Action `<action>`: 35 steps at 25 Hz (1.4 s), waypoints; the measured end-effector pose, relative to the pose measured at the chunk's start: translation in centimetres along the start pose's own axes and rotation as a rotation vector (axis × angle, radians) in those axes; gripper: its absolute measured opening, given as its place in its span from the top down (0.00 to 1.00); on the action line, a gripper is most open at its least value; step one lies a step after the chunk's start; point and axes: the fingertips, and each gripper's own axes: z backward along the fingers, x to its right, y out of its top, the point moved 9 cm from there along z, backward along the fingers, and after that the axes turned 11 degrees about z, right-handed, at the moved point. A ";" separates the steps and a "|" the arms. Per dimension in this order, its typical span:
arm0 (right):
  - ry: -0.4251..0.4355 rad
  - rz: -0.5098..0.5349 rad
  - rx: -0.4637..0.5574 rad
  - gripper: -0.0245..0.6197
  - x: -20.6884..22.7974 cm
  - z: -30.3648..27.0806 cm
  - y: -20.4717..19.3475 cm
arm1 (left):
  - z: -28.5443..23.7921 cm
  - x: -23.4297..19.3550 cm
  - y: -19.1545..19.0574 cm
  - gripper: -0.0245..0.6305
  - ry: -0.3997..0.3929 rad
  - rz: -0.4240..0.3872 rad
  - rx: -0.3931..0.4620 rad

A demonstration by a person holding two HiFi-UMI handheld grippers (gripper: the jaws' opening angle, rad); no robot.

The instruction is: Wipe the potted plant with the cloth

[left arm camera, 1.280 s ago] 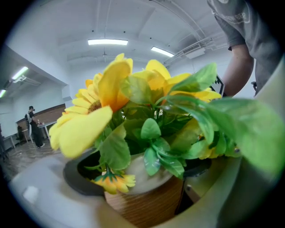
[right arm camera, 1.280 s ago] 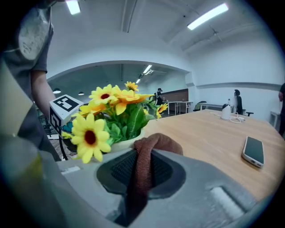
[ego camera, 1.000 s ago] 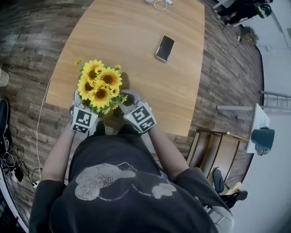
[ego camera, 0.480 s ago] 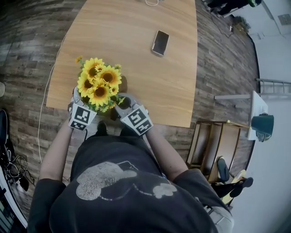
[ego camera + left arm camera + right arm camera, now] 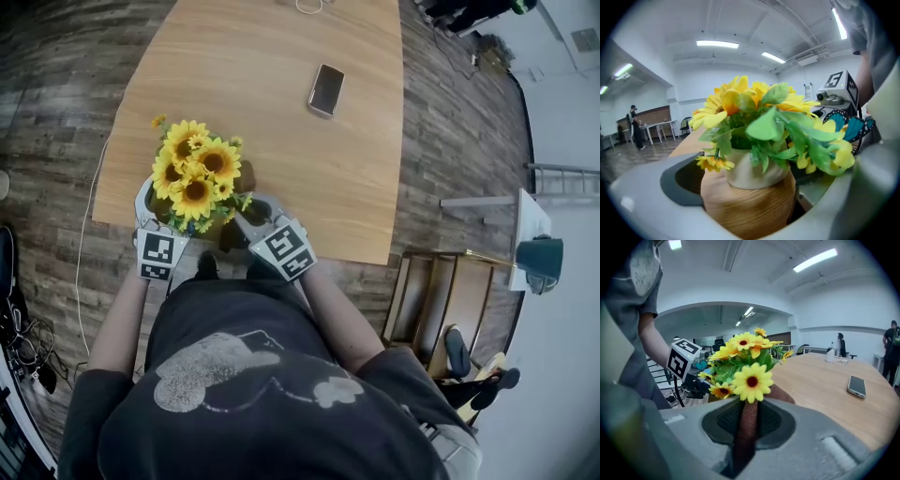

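Across the wooden counter that fills most of the head view, the potted plant stands close to the near left corner, right in front of me. It is a bunch of yellow sunflowers with green leaves in a pot that has a wood-coloured body and a pale neck.

My left gripper reaches round that pot from the near side. Its jaws have just been opening and now stand wide. The pot sits between them, with a dark gap showing between its left flank and the pad there, so I am not squeezing it.

My right gripper is just beside the plant on its right. Its jaws are drawn narrow and pinch a brown cloth, which runs up between the pads as a folded strip. The free end bunches just behind a low sunflower bloom; whether it touches the leaves I cannot tell.

Well apart, farther along the counter, a phone lies flat.
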 end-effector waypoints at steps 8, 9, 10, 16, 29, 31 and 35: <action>-0.030 -0.008 -0.003 0.89 5.0 4.3 -2.2 | 0.3 4.0 -1.0 0.01 0.207 0.190 0.000; -0.030 -0.008 -0.001 0.89 5.7 4.7 -2.5 | 0.2 4.5 -0.8 0.00 0.245 0.219 0.007; -0.028 -0.005 0.001 0.89 6.3 5.2 -2.7 | 0.1 5.0 -0.4 0.00 0.284 0.250 0.014; 0.005 0.021 0.033 0.89 9.8 6.7 -3.8 | -1.9 7.9 0.6 0.00 0.506 0.348 0.051; 0.090 0.043 0.065 0.89 12.7 8.1 -6.0 | -6.4 8.0 1.4 0.00 0.882 0.503 0.115; 0.098 0.046 0.061 0.89 12.7 8.4 -6.3 | -6.5 7.7 1.3 0.00 0.942 0.485 0.115; 0.110 0.047 0.058 0.89 12.7 8.6 -6.6 | -6.6 7.4 1.2 0.00 0.991 0.464 0.123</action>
